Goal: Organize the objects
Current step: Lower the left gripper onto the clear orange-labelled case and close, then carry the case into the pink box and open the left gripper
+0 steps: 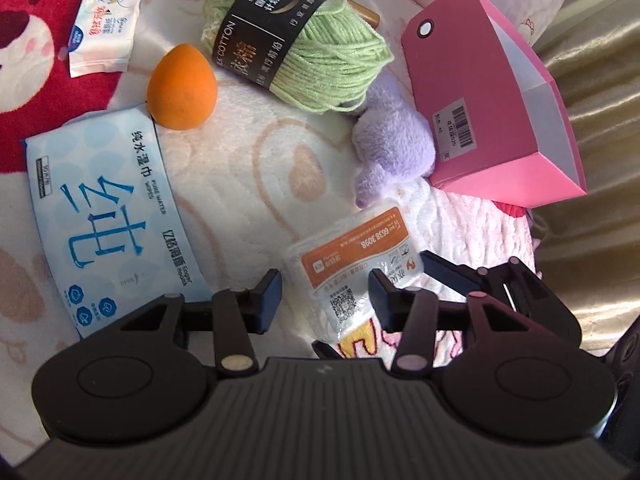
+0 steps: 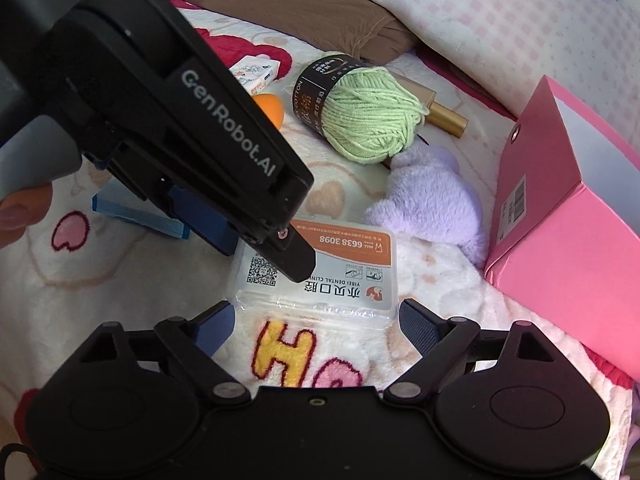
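The clear plastic floss-pick box with the orange label (image 2: 316,276) lies between the left gripper (image 1: 326,294)'s half-closed jaws — unpinched; the right gripper (image 2: 316,326) gapes just behind — they could collide, or the box skid.

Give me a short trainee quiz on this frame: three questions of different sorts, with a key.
1. Fill in: the purple plush toy lies beside the ___ box.
2. True or false: the green yarn ball lies outside that box.
3. What lies between the fingers of the right tool? A) the orange sponge B) the clear plastic case with an orange label C) the blue wipes pack

Key: 1 pink; 2 true; 3 B
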Tool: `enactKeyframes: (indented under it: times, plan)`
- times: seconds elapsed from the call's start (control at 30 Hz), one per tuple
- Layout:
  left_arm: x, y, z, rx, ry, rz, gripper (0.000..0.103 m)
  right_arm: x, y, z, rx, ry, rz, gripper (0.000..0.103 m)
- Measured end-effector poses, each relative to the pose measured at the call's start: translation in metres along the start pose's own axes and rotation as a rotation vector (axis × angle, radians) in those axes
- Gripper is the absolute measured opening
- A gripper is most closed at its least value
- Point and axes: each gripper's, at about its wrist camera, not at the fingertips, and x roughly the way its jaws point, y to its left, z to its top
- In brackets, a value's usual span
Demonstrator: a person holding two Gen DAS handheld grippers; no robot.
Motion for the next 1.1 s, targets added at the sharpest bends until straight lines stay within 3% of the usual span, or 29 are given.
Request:
enactKeyframes:
  times: [0.17, 0.33, 0.53, 0.8, 1.1]
  plan:
    - [0.0, 0.001, 0.0, -0.006, 0.002, 0.007, 0.038, 0.008, -0.006, -0.002, 0.067, -0.002, 0.029, 0.095]
    - [0.003, 0.001, -0.002, -0.014, -0.005, 0.005, 0.043, 0.013, -0.02, -0.005, 0.189, -0.025, 0.093, 0.093]
    - [-0.003, -0.013, -0.01, 0.04, -0.032, 0.006, 0.046, 0.006, -0.021, -0.005, 0.201, -0.047, 0.101, 0.093]
    - [-0.031, -0.045, -0.021, 0.111, -0.062, 0.021, 0.047, -0.027, -0.032, 0.002, 0.239, -0.056, 0.118, 0.093]
    - [-0.067, -0.102, -0.009, 0.208, -0.074, 0.014, 0.047, -0.084, -0.048, 0.015, 0.218, -0.132, 0.061, 0.094]
